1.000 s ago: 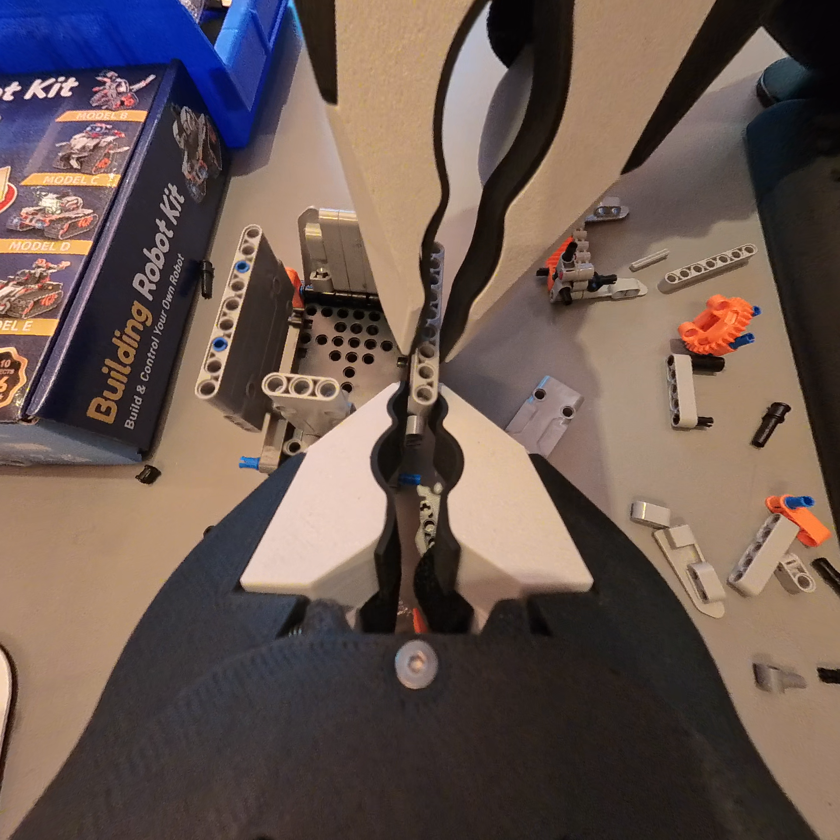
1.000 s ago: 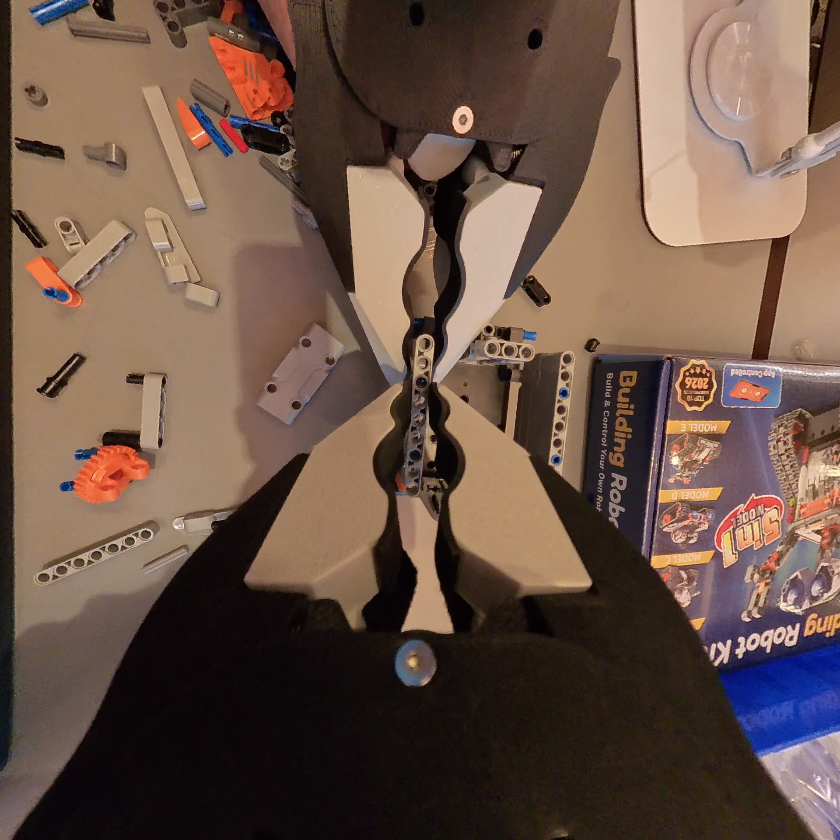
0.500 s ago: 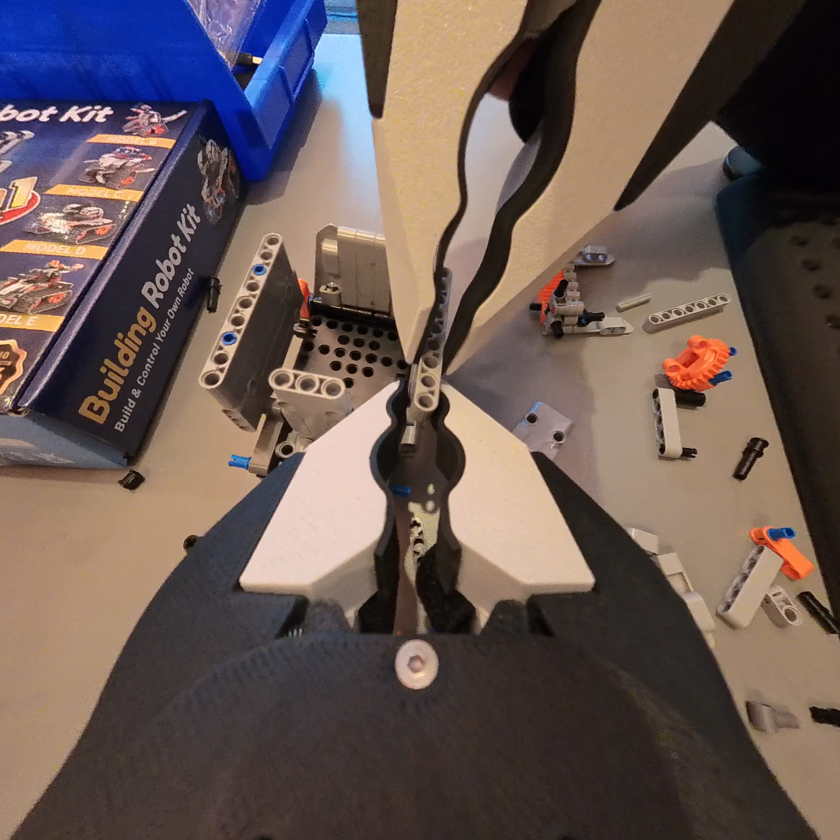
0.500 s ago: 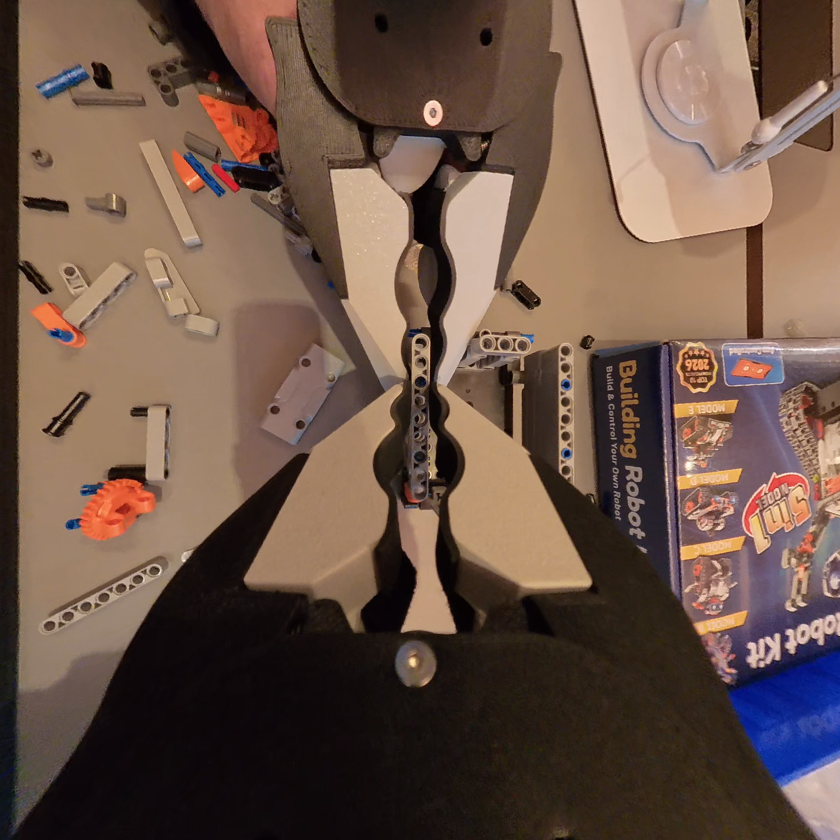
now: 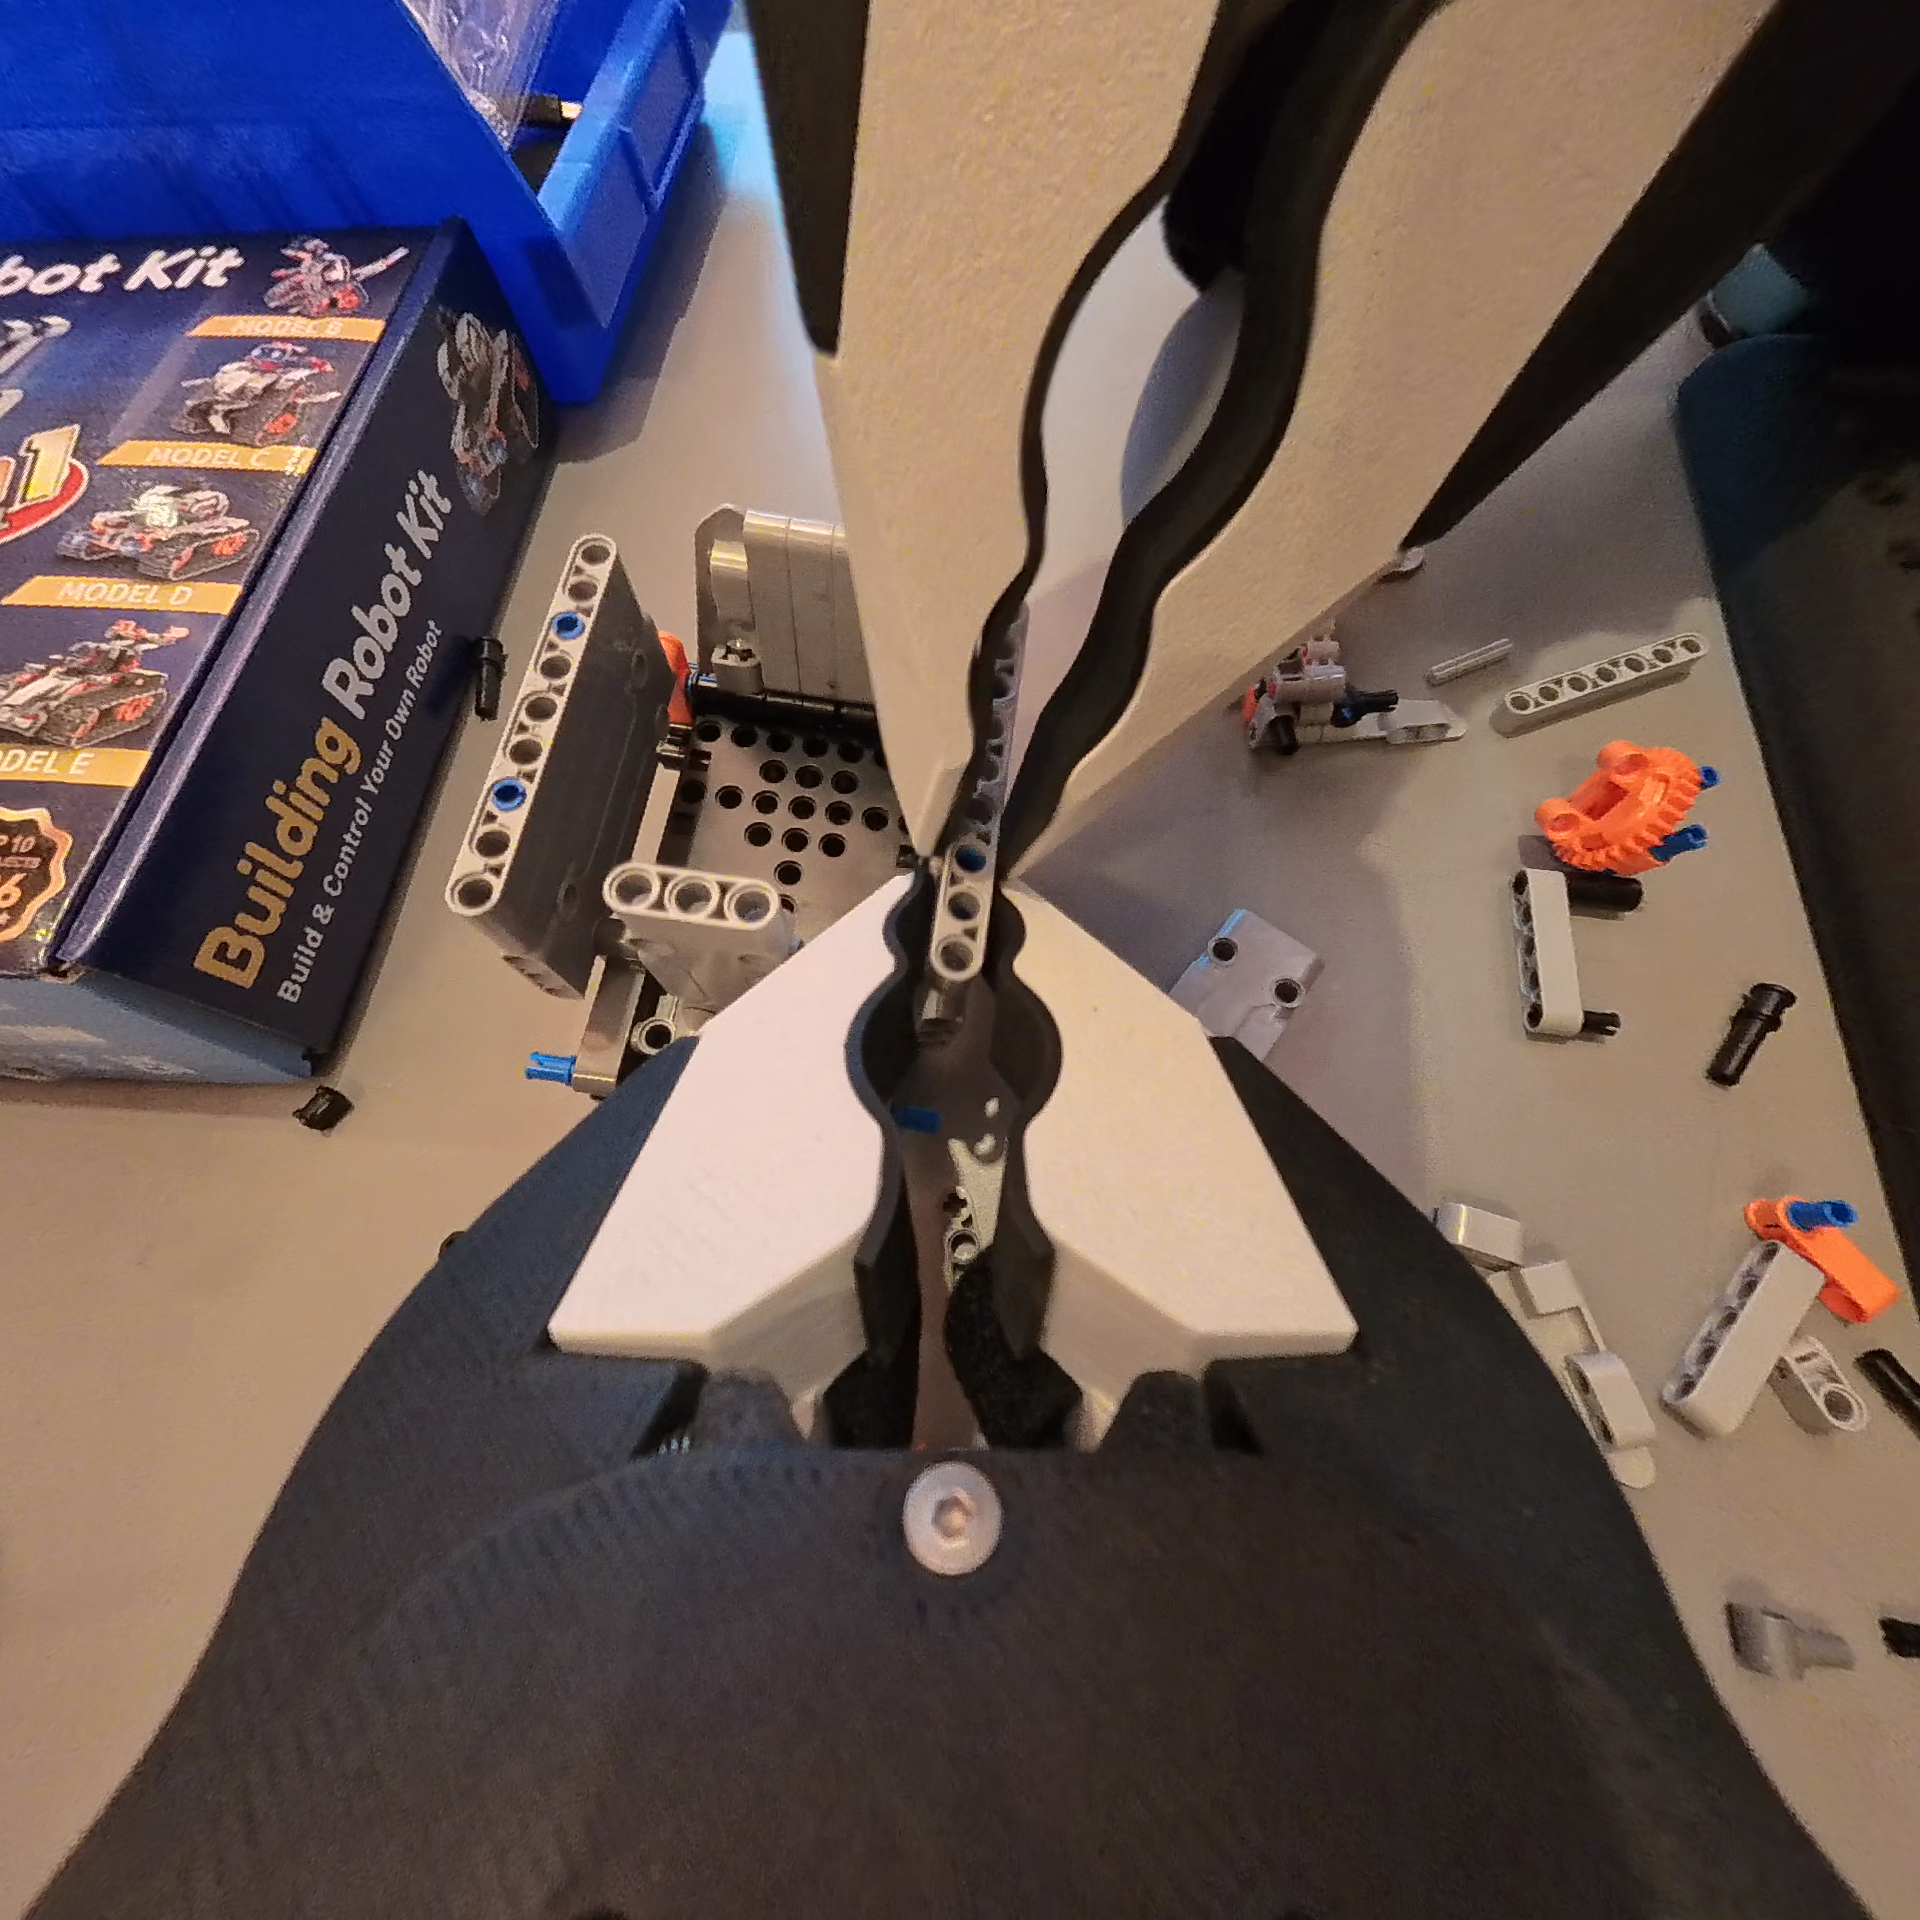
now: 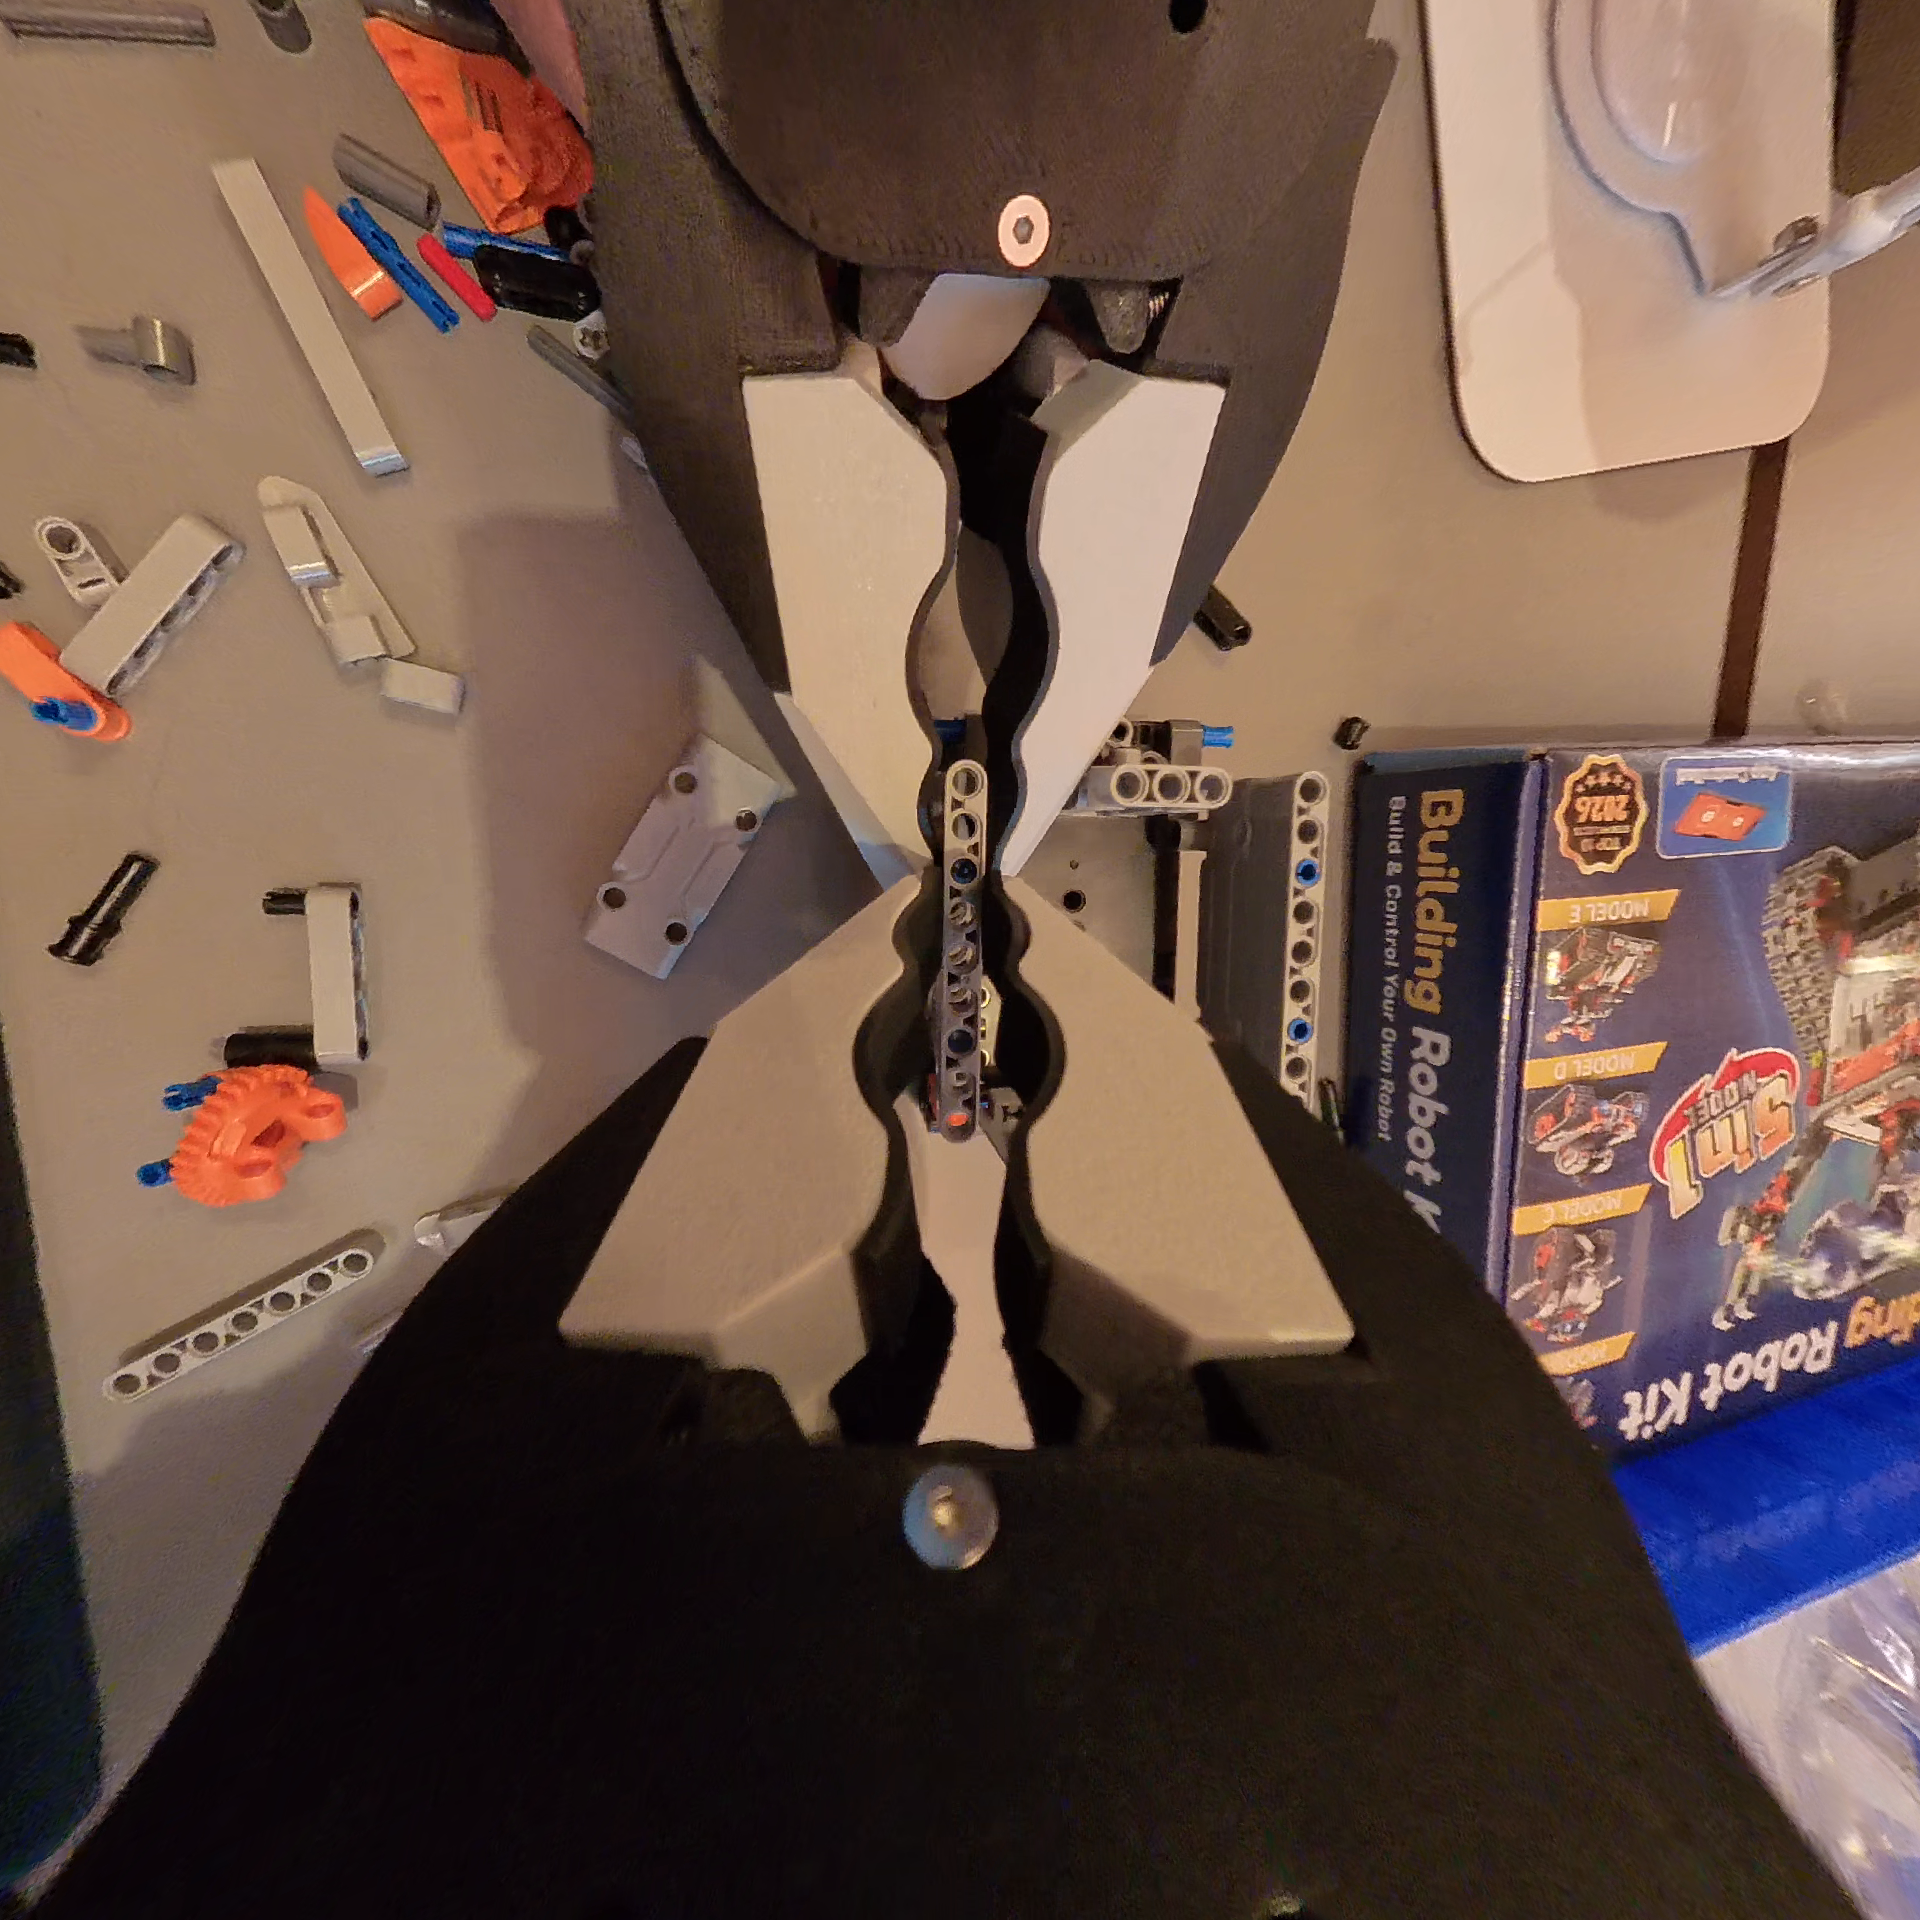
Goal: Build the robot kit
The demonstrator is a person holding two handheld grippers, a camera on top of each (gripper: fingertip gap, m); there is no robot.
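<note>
A long grey perforated beam (image 5: 964,914) with blue pins is held in the air between my two grippers, which meet tip to tip. My left gripper (image 5: 961,883) is shut on one end of it. My right gripper (image 6: 961,883) is shut on the rest of the beam (image 6: 961,935), which runs back between its fingers. In each view the other gripper comes in from the top: the right one in the left wrist view (image 5: 1039,520), the left one in the right wrist view (image 6: 987,540). A partly built grey model (image 5: 769,800) stands on the table just below; it also shows in the right wrist view (image 6: 1174,873).
A dark blue kit box (image 5: 260,644) lies beside the model (image 6: 1662,1039), with a blue bin (image 5: 312,104) behind it. Loose parts lie scattered: an orange gear (image 5: 1621,821) (image 6: 255,1132), a grey plate (image 5: 1247,977) (image 6: 686,862), a thin grey beam (image 6: 244,1314). A white board (image 6: 1621,312) lies farther off. Less than 4 cm separates the two grippers' tips.
Both grippers stay shut on the beam. The pair rose slightly from the table and has come back down closer to the model.
</note>
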